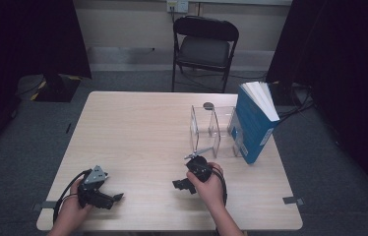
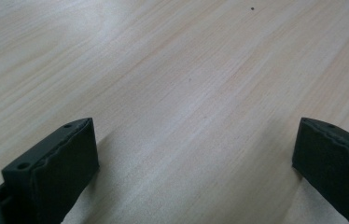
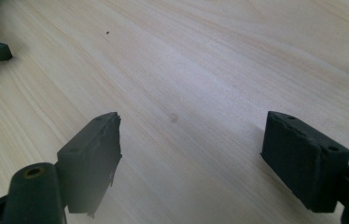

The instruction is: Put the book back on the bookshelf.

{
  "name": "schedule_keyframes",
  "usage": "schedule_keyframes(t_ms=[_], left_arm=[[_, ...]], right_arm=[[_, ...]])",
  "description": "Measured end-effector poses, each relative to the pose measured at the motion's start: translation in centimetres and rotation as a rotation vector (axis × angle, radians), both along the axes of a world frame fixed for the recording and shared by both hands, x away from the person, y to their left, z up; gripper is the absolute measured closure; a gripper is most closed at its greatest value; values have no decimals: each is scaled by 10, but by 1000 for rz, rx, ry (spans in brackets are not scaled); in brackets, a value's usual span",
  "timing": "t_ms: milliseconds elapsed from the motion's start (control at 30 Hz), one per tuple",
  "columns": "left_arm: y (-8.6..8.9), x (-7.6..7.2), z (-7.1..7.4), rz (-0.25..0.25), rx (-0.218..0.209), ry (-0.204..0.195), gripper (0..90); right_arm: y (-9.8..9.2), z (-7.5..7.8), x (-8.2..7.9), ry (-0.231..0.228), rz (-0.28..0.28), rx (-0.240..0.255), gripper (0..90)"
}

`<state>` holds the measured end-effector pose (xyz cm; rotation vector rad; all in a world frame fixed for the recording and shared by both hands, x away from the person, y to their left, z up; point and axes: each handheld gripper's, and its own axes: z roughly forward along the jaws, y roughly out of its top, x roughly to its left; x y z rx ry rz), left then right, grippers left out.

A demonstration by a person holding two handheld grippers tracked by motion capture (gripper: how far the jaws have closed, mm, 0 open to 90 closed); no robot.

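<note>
Resting low on the table point(image 1: 138, 128), the left gripper point(image 1: 115, 197) and right gripper point(image 1: 178, 185) both gape wide, holding nothing — bare wood between them. At two o'clock from the right gripper stands a clear stand point(image 1: 211, 129), a blue book point(image 1: 253, 123) leaning just beside it — a chair point(image 1: 204, 46) beyond.

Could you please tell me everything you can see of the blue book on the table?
The blue book stands upright on its lower edge near the right side of the light wooden table, tilted so its top leans to the right. Its cover looks glossy blue, with a small pale label low on the front. The white page block shows at the top, slightly fanned. It stands right beside the clear plastic holder, seemingly against its right wall. Neither gripper touches it.
</note>
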<state>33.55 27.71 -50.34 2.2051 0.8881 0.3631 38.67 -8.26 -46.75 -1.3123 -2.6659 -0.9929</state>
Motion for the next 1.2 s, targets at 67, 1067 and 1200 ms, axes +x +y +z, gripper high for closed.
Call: schedule_keyframes(t_ms=[67,1067,1200], left_arm=[[0,0,0,0,0,0,0],[0,0,0,2,-4,3,0],[0,0,0,0,0,0,0]], right_arm=[[1,-1,-1,-1,-9,-20,190],[4,-23,-21,-230,24,-39,165],[6,-25,-24,-266,34,-58,157]])
